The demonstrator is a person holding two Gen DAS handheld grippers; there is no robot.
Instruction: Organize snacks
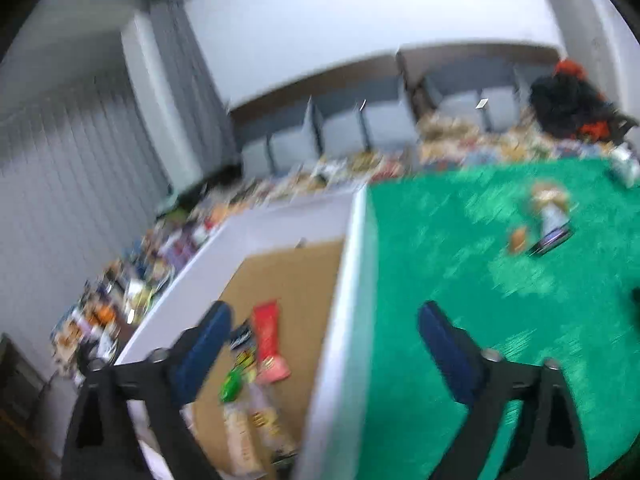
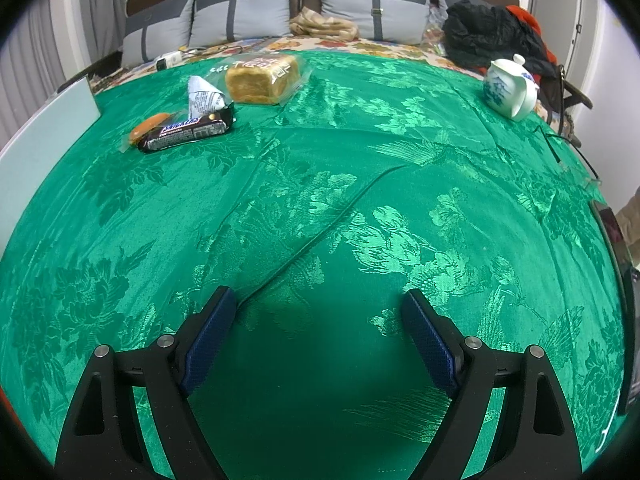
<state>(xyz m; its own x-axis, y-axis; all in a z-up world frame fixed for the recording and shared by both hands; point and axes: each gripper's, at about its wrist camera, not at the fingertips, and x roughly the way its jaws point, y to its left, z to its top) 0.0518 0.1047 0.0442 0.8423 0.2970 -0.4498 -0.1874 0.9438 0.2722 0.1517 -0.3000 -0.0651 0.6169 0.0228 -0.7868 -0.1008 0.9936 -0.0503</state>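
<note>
The left wrist view is blurred. My left gripper [image 1: 324,312] is open and empty, straddling the white wall [image 1: 352,264] of a box with a brown floor. In the box lie a red packet [image 1: 268,332], a green packet [image 1: 231,385] and other wrapped snacks. My right gripper [image 2: 318,294] is open and empty above the green cloth [image 2: 360,200]. Far left on the cloth lie a Snickers bar [image 2: 186,132], a small orange bun [image 2: 148,124], a white folded packet [image 2: 204,96] and a bagged bread loaf [image 2: 262,78].
A white and blue teapot [image 2: 508,88] stands at the cloth's far right. Behind it sits a black bag [image 2: 480,36] with orange fabric. Grey pillows [image 2: 240,16] line the headboard. Many packets [image 1: 132,292] crowd the floral sheet left of the box. A dark device [image 2: 612,224] lies at the right edge.
</note>
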